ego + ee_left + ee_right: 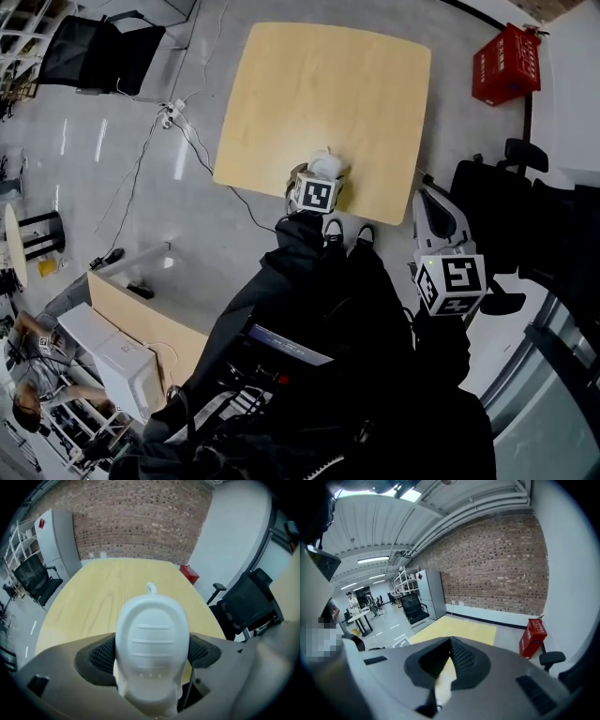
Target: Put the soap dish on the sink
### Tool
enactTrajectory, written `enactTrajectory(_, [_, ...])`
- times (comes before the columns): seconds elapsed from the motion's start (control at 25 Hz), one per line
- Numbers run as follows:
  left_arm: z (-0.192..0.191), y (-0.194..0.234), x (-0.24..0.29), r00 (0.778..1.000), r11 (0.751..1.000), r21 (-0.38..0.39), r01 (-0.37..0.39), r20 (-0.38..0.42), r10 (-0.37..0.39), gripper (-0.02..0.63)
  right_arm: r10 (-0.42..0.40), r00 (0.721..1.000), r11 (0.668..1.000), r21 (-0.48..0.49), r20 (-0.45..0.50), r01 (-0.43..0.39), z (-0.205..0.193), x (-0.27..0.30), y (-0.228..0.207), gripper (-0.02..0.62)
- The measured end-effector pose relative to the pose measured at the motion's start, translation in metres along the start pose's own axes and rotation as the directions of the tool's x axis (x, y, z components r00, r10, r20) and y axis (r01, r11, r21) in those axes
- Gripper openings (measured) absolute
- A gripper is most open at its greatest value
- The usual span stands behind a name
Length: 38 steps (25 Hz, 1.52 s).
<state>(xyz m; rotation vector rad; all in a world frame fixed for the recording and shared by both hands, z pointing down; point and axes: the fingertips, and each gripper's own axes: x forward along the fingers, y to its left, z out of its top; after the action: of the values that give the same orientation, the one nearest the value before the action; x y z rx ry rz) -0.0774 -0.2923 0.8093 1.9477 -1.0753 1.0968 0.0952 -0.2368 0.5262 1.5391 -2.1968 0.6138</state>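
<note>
Left gripper (151, 654) is clenched on the soap dish (151, 630), smooth white plastic, oval, three raised ribs, small hook tab at its far end, held over the near edge of the pale wood-grain table (319, 94). Right gripper (450, 641) is closed, its mesh-textured black pads meeting with nothing between them. White print on the red crate (506, 64) at far right is too small to read; the dish's near end is cut off by the gripper body.

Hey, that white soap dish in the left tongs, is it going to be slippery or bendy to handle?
The soap dish looks like rigid moulded plastic, so probably stiff and light. Its glossy, rounded sides could slip between the mesh pads.
</note>
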Motion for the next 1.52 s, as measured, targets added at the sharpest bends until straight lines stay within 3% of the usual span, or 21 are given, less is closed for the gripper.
enactTrajectory(0.28, [-0.008,0.012,0.028,0.998,0.998,0.04,-0.047,-0.048,0.049,0.436,-0.033,0.999,0.999,0.022,-0.037,0.034,-0.011,0.008,-0.007,0.005])
enactTrajectory(0.52, [-0.003,0.01,0.032,0.996,0.994,0.069,-0.081,-0.032,0.083,0.436,-0.034,0.999,0.999,0.034,-0.036,0.035,-0.012,0.012,-0.011,0.006])
enactTrajectory(0.76, [-0.005,0.01,0.033,0.997,0.994,0.087,-0.072,0.012,0.072,0.436,-0.032,0.999,0.999,0.033,-0.029,0.033,-0.016,0.009,-0.012,0.005])
enactTrajectory(0.84, [-0.006,0.007,0.031,0.998,0.995,0.087,-0.052,0.026,0.05,0.472,-0.035,0.999,0.999,0.032,-0.026,0.036,-0.016,0.006,-0.012,0.005])
enactTrajectory(1.12, [0.011,0.005,-0.003,0.987,0.995,0.081,-0.061,0.153,0.048,0.503,-0.024,1.0,0.999,0.025,-0.018,0.025,-0.018,-0.001,-0.009,0.006])
enactTrajectory(1.28, [0.044,0.017,-0.067,0.938,0.983,0.056,-0.174,0.313,0.148,0.498,-0.005,1.0,1.0,0.008,0.011,0.005,-0.008,-0.004,-0.003,0.005])
enactTrajectory(1.36, [0.062,0.025,-0.104,0.9,0.975,0.036,-0.218,0.395,0.187,0.387,0.009,0.999,1.0,-0.008,0.04,-0.008,0.003,-0.005,0.004,0.005])
enactTrajectory(1.4, [0.071,0.026,-0.123,0.878,0.972,0.026,-0.234,0.436,0.2,0.302,0.016,0.998,1.0,-0.016,0.057,-0.015,0.009,-0.007,0.007,0.006])
enactTrajectory(1.52, [0.1,0.027,-0.18,0.795,0.96,-0.017,-0.28,0.557,0.242,0.143,0.04,0.992,0.998,-0.044,0.116,-0.035,0.032,-0.011,0.015,0.005])
